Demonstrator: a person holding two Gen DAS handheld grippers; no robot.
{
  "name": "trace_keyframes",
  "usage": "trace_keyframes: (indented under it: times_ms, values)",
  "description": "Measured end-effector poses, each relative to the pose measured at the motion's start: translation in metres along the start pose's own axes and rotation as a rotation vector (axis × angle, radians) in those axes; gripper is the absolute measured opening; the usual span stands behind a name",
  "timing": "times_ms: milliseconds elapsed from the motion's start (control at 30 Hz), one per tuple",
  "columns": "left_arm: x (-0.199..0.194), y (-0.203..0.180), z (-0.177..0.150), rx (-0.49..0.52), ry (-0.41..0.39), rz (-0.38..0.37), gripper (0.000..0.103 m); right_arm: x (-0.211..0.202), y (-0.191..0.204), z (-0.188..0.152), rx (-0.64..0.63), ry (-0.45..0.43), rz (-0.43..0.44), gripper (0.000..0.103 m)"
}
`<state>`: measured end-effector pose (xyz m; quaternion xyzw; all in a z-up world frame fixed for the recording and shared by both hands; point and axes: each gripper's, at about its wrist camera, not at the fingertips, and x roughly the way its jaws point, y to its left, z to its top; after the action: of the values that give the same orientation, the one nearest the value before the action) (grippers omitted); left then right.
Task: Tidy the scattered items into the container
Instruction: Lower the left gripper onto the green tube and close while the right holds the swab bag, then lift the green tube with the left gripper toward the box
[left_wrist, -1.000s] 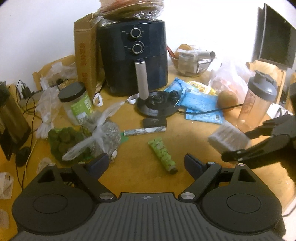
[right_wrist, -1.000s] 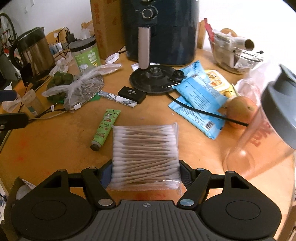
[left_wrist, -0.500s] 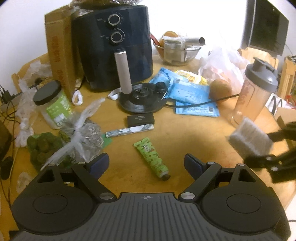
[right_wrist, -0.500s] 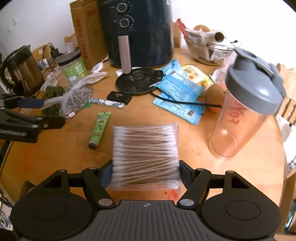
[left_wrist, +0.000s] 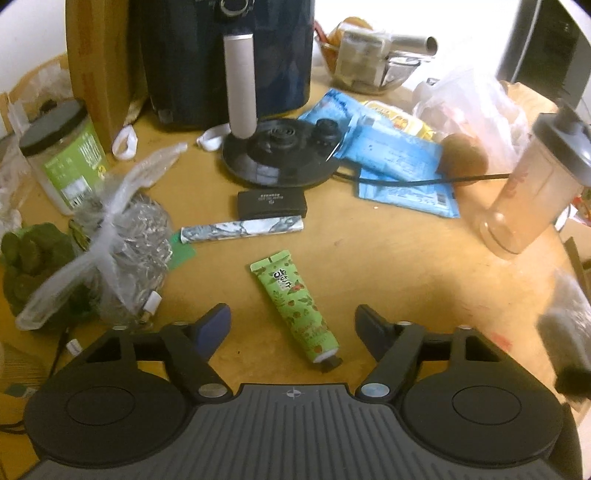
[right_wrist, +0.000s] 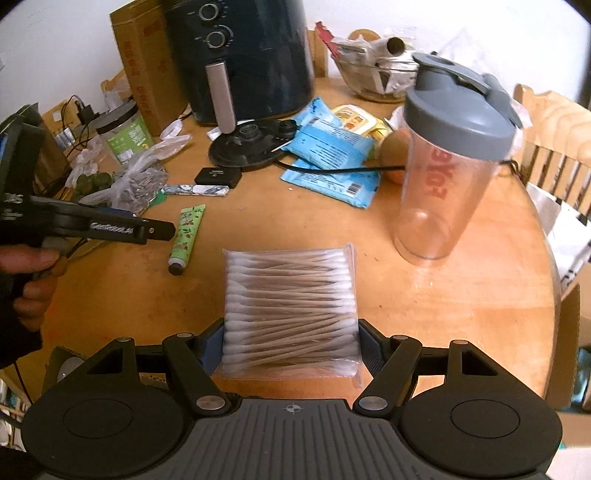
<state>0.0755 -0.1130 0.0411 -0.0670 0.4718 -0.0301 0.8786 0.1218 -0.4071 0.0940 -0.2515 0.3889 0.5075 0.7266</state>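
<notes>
- The pack of cotton swabs (right_wrist: 291, 314) sits clamped between the right tongs (right_wrist: 291, 345), lifted above the table (right_wrist: 443, 295) for carrying.
- The green tube (left_wrist: 295, 308) lies on the table between the left tongs (left_wrist: 293, 325), which are spread apart.
- The cardboard edge (right_wrist: 570, 332) is possibly the container.

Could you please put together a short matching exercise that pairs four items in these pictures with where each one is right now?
Things:
1. pack of cotton swabs
2. green tube
3. shaker bottle
4. black case

Places:
A. upright on the table, lid on
B. clamped in the right gripper
C. beside the kettle base
D. flat between the open left gripper's fingers

Pairs: 1-B, 2-D, 3-A, 4-C
</notes>
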Motion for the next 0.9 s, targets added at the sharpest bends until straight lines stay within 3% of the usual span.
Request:
trace_keyframes:
  times_ms: [133,367,500,567,900]
  values:
    - [0.018,0.006,0.004,-0.041,0.038,-0.002,0.064,-0.001,-0.002,-0.005,0.021,0.006,-0.010,0.074]
    - [0.038,0.005,0.006,-0.044,0.092,-0.014,0.048,-0.005,-0.007,-0.011,0.042,0.009,-0.026,0.074]
    - [0.046,0.003,0.007,-0.032,0.123,-0.015,0.032,-0.005,-0.010,-0.010,0.051,0.009,-0.036,0.074]
    - [0.047,0.003,0.007,-0.017,0.128,-0.018,0.028,-0.005,-0.012,-0.010,0.059,0.008,-0.037,0.074]
    - [0.049,0.000,0.010,0.023,0.142,-0.020,0.028,-0.005,-0.017,-0.012,0.071,0.008,-0.029,0.074]
